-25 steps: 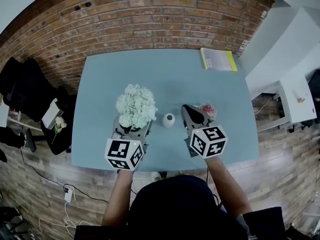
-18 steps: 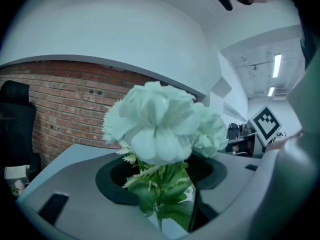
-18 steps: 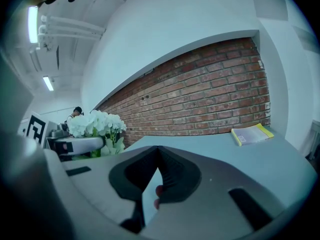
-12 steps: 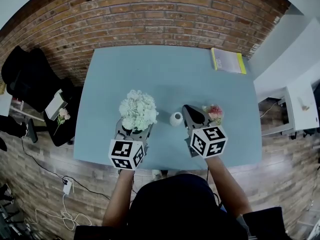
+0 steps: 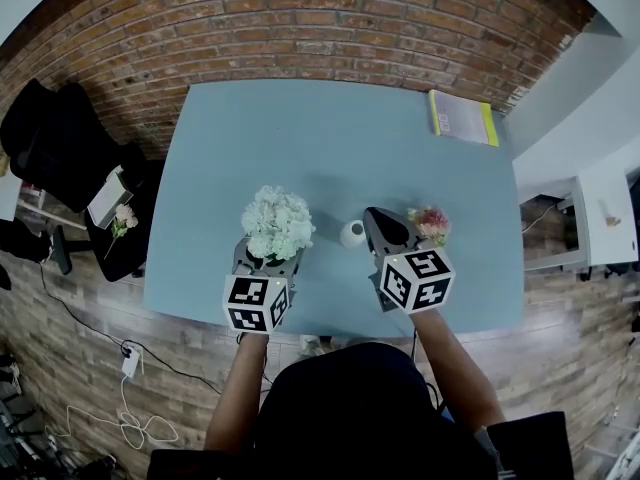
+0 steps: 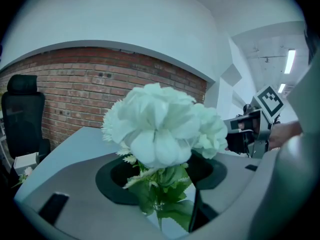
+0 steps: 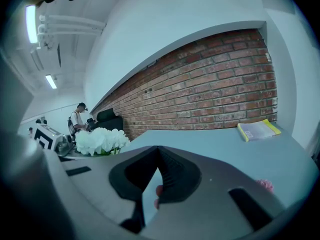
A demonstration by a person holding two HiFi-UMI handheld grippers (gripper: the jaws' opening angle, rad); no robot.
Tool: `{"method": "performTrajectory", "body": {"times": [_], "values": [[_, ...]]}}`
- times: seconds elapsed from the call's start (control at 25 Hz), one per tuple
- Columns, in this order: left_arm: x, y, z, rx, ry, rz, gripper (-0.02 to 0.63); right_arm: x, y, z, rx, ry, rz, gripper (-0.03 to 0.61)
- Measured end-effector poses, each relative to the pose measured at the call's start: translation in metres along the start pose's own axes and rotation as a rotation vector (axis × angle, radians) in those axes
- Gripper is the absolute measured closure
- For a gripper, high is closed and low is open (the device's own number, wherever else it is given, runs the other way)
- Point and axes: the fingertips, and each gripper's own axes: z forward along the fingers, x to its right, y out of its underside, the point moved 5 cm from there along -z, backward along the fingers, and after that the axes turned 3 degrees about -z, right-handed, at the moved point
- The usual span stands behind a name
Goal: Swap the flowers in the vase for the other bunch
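Observation:
A bunch of white flowers stands upright over the blue table, left of a small white vase. My left gripper is shut on its green stems, low above the table's near side. The white blooms fill the left gripper view. My right gripper is shut, just right of the vase. A small pink bunch lies on the table beside its tip, and a pink bloom shows at the right of the right gripper view. I cannot tell whether its stem is pinched.
A yellow-edged book lies at the table's far right corner. A black chair stands off the left side, with a brick wall behind the table. A person stands far back in the room.
My left gripper has sunk toward the table with the white bunch still in it. The right gripper, the vase and the pink bunch keep their places relative to each other.

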Motion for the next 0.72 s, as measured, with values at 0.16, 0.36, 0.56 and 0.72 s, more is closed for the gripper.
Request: {"method": "performTrajectory", "body": {"times": [0.16, 0.36, 0.56, 0.72], "values": [[-0.003, 0.012, 0.005, -0.028, -0.009, -0.015, 0.331, 0.002, 0.002, 0.005, -0.017, -0.008, -0.004, 0.566], [-0.009, 0.024, 0.011, -0.054, -0.027, -0.033, 0.331, 0.001, 0.006, 0.014, -0.041, -0.024, -0.012, 0.566], [-0.019, 0.025, 0.02, -0.054, -0.037, -0.043, 0.331, 0.002, 0.01, 0.021, -0.064, -0.032, -0.023, 0.566], [-0.022, 0.027, 0.028, -0.065, -0.04, -0.045, 0.331, 0.007, 0.012, 0.026, -0.075, -0.027, -0.025, 0.566]]}}
